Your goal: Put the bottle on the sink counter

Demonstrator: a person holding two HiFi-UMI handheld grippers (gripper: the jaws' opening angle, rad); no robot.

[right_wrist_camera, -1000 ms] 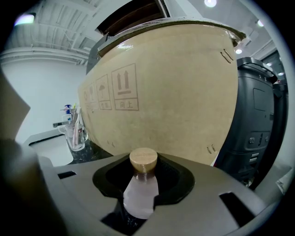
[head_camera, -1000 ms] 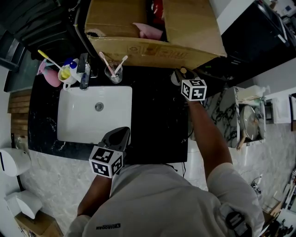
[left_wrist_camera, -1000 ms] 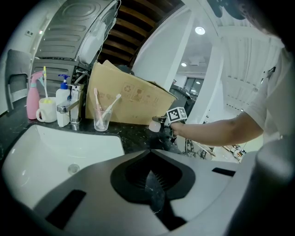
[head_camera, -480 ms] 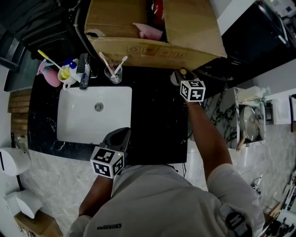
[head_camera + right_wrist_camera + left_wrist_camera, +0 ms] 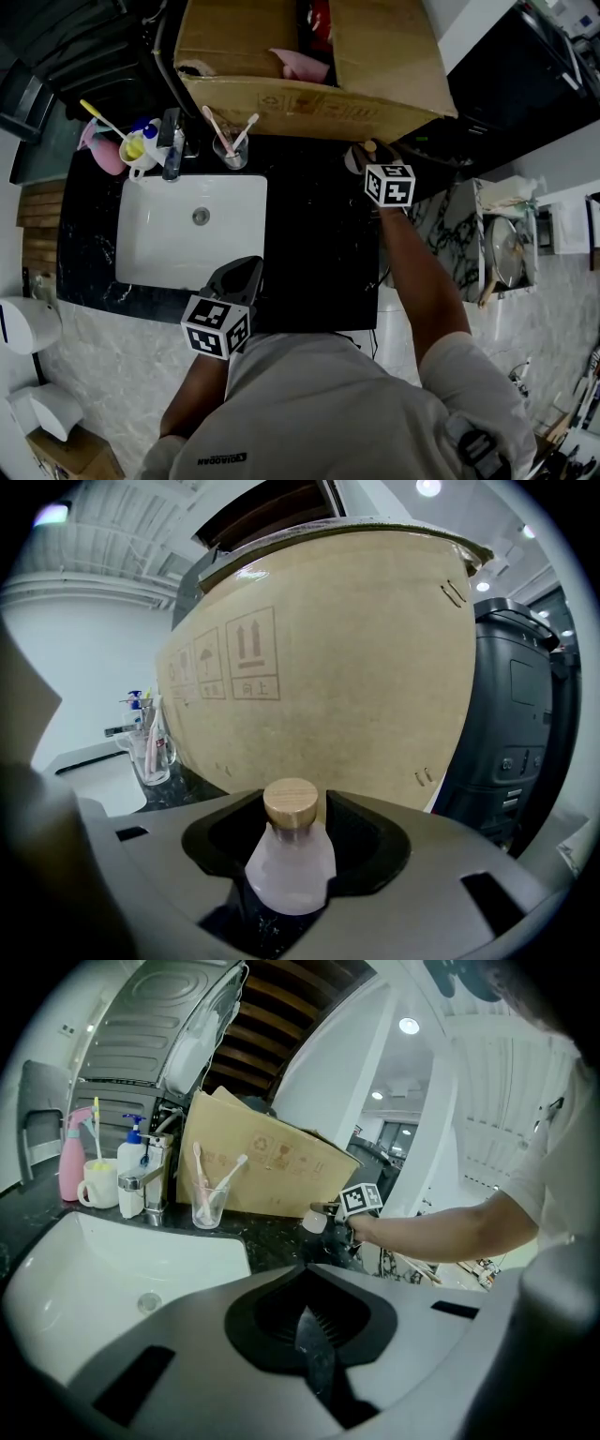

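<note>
Your right gripper (image 5: 298,841): jaws just opened wide; the frosted, wooden-capped bottle (image 5: 289,866) stands between them on the table (image 5: 319,244).

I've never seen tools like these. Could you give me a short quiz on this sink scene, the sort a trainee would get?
1. True or false: the bottle stands inside the white sink.
2. Fill in: the bottle's cap looks made of ___.
3. What stands in the clear glass beside the tap? A toothbrushes; B flowers; C spoons.

Key
1. False. It stands on the black counter in front of the cardboard box, between the open jaws of the right gripper, which have just been opening.
2. Wood.
3. A.
</note>
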